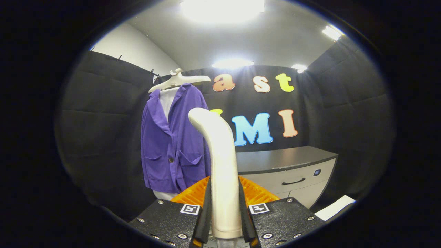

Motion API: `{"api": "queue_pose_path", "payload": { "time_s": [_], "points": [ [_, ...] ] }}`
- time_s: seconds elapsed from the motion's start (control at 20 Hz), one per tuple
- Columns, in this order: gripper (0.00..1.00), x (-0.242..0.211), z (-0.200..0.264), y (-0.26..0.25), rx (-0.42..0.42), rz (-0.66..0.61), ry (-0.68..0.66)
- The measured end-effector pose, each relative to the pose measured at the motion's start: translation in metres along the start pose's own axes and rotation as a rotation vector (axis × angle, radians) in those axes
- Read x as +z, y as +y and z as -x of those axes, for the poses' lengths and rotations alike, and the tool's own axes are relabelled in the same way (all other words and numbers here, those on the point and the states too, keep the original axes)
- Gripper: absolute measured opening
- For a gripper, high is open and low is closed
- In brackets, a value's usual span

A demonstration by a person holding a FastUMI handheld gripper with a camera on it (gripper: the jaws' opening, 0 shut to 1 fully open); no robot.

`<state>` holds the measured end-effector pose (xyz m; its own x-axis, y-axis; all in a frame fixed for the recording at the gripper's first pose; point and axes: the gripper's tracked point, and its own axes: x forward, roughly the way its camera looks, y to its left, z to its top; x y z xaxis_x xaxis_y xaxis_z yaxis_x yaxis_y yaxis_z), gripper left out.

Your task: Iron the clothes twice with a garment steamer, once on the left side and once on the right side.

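A white garment steamer (220, 162) stands upright between my fingers, its curved head bending left toward the clothes. My gripper (224, 206) is shut on the steamer's handle, both fingers pressing its sides. A purple jacket (172, 144) over a white shirt (168, 100) hangs on a white hanger (177, 81) beyond the fingers, to the left of the steamer head. The steamer head sits apart from the jacket, near its right edge. The steamer hides part of the jacket's right side.
A cabinet with a dark top (282, 156) and a drawer handle (293, 181) stands beyond the fingers to the right. A white flat object (336, 206) lies low at the right. Black cloth walls close in the booth on all sides.
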<state>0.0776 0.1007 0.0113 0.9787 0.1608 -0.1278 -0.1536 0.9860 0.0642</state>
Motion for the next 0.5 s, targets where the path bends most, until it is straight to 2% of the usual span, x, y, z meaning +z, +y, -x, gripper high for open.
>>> {"api": "queue_pose_path", "payload": {
  "time_s": [0.15, 0.5],
  "points": [
    [0.37, 0.019, 0.014, -0.036, -0.087, 0.023, -0.089],
    [0.37, 0.003, 0.031, -0.087, -0.222, 0.023, -0.055]
  ]
}}
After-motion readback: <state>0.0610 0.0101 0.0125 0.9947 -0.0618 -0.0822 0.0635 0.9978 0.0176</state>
